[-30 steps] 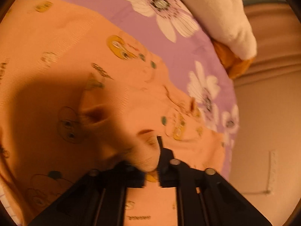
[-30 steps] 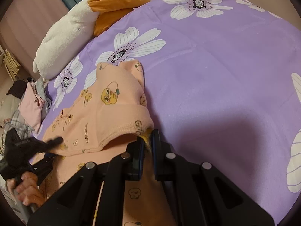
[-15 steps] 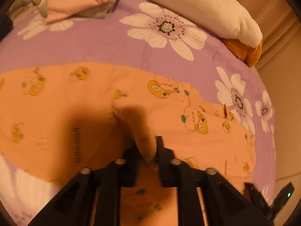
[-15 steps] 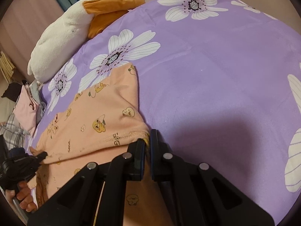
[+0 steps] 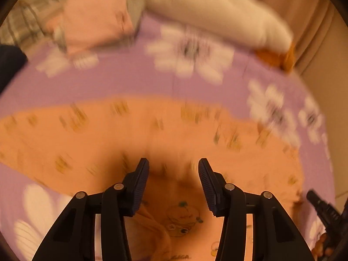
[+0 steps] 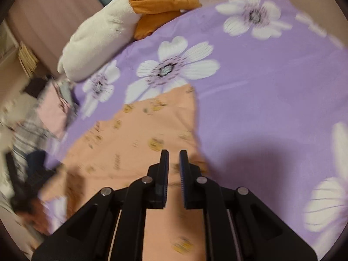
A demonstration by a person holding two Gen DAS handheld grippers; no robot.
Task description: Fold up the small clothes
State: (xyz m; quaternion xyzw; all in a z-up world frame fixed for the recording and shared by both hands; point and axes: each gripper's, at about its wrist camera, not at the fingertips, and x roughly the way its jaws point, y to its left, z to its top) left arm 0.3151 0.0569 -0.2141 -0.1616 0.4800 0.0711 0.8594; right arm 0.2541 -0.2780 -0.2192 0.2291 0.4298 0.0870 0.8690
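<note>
The peach printed garment point(image 5: 134, 134) lies spread flat on the purple flowered bedsheet point(image 5: 130, 76), its far edge running across the middle of the left wrist view and its right-hand corner reaching toward a white flower in the right wrist view point(image 6: 152, 130). A second ago both grippers pinched a lifted fold of this cloth. Now the left gripper point(image 5: 173, 163) has just been opening: its jaws stand well apart above the fabric with nothing between them, so the fold has dropped and lies flat. The right gripper point(image 6: 173, 154) has just parted slightly too. Its pads point(image 6: 164, 165) show a narrow gap, and as far as the blur allows, no cloth sits in it.

I judge that one fold has just been laid down and released, and the next grasp is still to come. Beyond the garment, a stack of folded pinkish clothes point(image 5: 95, 19) sits at the far side of the sheet, near a white plush toy point(image 6: 102, 37) with orange parts.
</note>
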